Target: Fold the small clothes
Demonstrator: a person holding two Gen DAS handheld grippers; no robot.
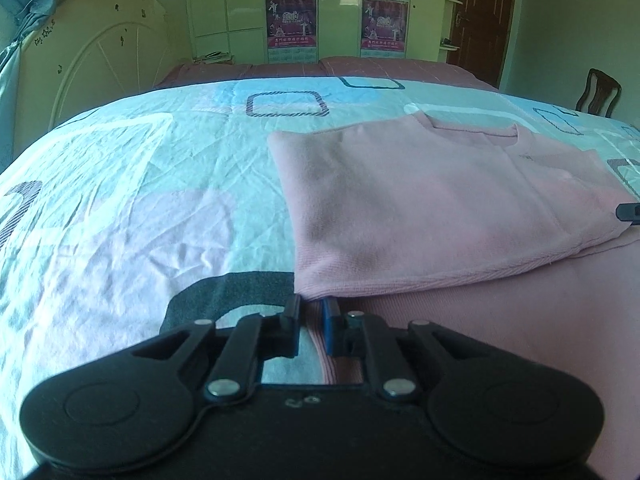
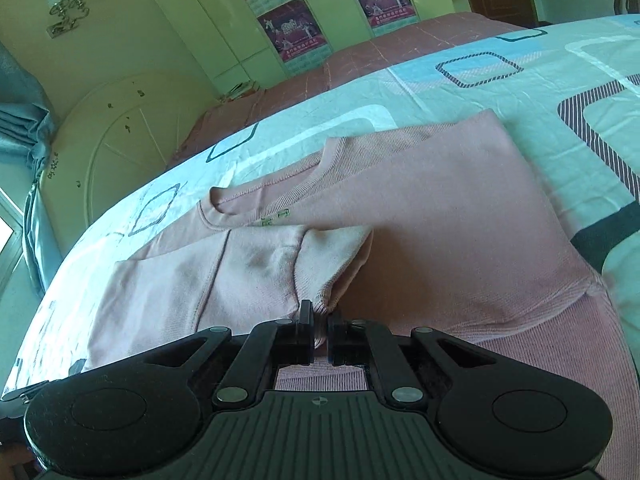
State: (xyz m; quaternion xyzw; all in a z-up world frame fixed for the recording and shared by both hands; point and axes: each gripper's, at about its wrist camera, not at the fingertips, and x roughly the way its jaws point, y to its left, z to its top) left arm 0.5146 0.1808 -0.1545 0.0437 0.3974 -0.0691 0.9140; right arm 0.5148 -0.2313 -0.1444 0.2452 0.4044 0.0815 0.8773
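A pink sweater (image 1: 440, 208) lies partly folded on the patterned bed sheet (image 1: 140, 200), neckline towards the far side. In the left wrist view my left gripper (image 1: 312, 309) is shut on the near left corner of the folded layer, where the ribbed hem ends. The right wrist view shows the same sweater (image 2: 460, 208) with one sleeve folded across the chest. My right gripper (image 2: 320, 317) is shut on that sleeve's cuff (image 2: 325, 307), which bunches between the pads. A black tip of the right gripper (image 1: 629, 212) shows at the sweater's right edge.
The sheet (image 2: 520, 92) spreads wide to the left of the sweater. Beyond it are a reddish cover (image 1: 360, 67), a white headboard (image 1: 108, 52), wardrobe doors with posters (image 1: 240, 0), a brown door (image 1: 480, 12) and a wooden chair (image 1: 598, 94). A blue curtain (image 1: 24, 0) hangs at left.
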